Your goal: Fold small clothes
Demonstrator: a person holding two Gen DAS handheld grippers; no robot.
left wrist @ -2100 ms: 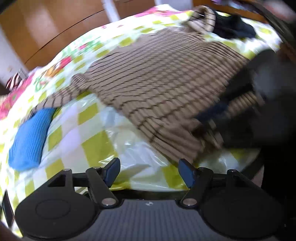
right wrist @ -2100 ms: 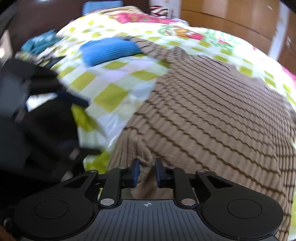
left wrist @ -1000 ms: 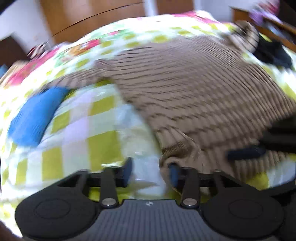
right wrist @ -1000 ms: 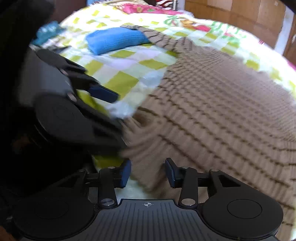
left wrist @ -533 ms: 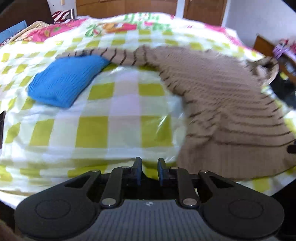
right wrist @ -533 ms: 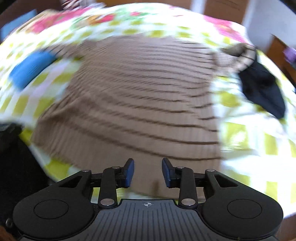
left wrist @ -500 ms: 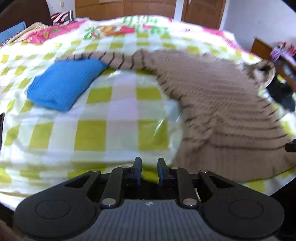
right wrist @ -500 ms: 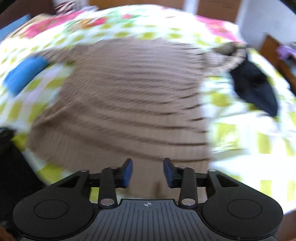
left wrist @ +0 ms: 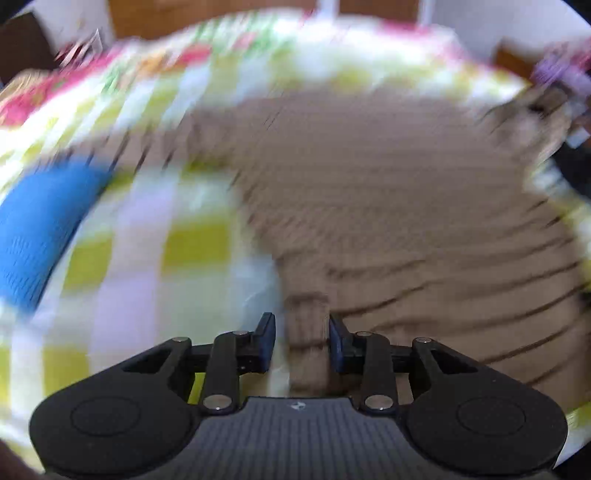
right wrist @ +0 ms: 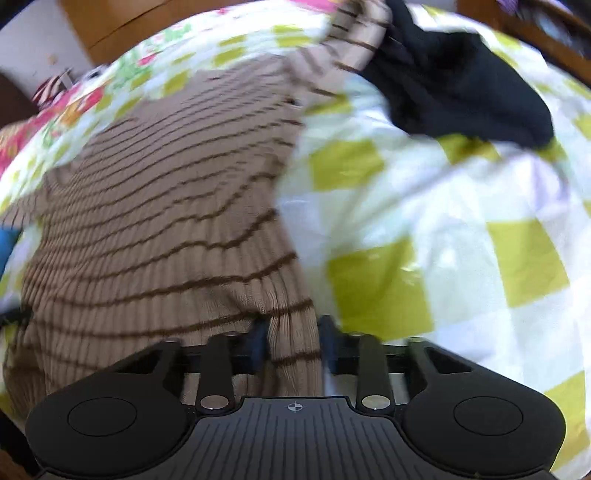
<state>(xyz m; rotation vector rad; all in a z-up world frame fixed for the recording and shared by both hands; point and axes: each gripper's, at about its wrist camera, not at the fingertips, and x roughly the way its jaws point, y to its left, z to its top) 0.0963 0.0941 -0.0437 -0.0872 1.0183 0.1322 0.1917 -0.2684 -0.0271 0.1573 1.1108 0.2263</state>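
Observation:
A tan sweater with dark brown stripes (left wrist: 388, 206) lies spread on the checked bedspread (left wrist: 140, 258). My left gripper (left wrist: 302, 339) is part open, its jaws either side of the sweater's near left hem corner. In the right wrist view the same sweater (right wrist: 159, 229) fills the left half. My right gripper (right wrist: 293, 339) is part open too, with the sweater's near right hem corner between its jaws. Both views are blurred by motion, so I cannot tell whether the pads touch the cloth.
A folded blue knit (left wrist: 40, 229) lies at the left on the bed. A black garment (right wrist: 461, 88) lies at the far right, beside the sweater's sleeve (right wrist: 354, 33). Wooden wardrobes (right wrist: 122, 18) stand behind the bed.
Both grippers have come down to the sweater's near hem. The left jaws, nearly shut half a second ago, have opened around the left corner. The right gripper has moved to the right corner.

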